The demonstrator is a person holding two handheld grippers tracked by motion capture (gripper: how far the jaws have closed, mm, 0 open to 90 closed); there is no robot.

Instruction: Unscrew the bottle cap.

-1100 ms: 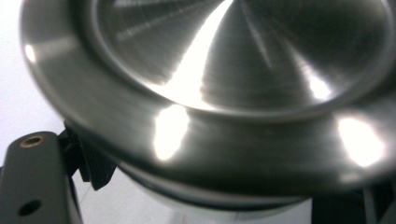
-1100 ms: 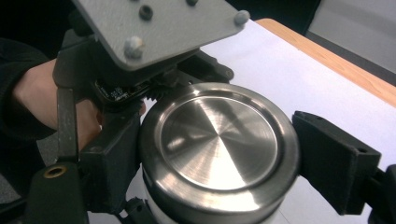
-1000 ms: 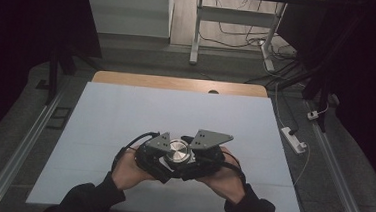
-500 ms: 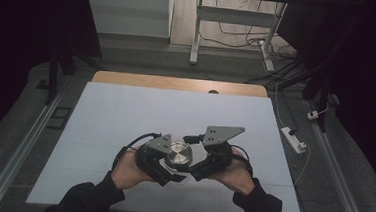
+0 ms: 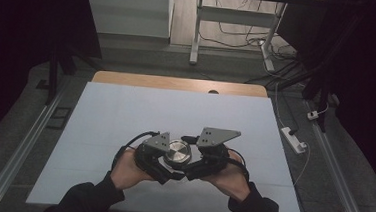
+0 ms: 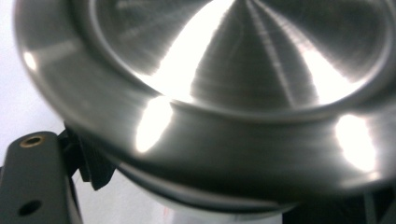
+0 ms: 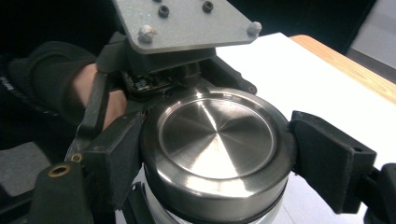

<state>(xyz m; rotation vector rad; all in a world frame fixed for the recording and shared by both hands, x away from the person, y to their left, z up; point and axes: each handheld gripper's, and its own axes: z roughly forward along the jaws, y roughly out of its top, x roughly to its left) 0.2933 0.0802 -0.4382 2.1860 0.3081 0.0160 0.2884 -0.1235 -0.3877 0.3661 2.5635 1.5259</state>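
Observation:
A round jar with a brushed steel lid [image 5: 177,153] is held low over the white table [image 5: 175,110], near its front edge, between both hands. My left gripper [image 5: 163,162] is shut on the jar's pale body just under the lid [image 6: 233,70]; one of its fingers [image 6: 32,182] shows at the lower left. My right gripper [image 7: 219,161] has just been closing, and its pads [image 7: 116,158] now press on opposite sides of the lid [image 7: 215,135]. In the right gripper view, the left gripper's grey plate [image 7: 182,23] sits just behind the jar.
The table's wooden far edge [image 5: 177,82] lies beyond the white sheet. A white power strip [image 5: 294,139] and cables lie on the floor at the right. A metal stand [image 5: 196,31] rises behind the table. Rails [image 5: 17,149] run along both sides.
The right gripper drew a little to the right off the lid half a second ago and has come back in around it. The left hand and the jar have stayed put.

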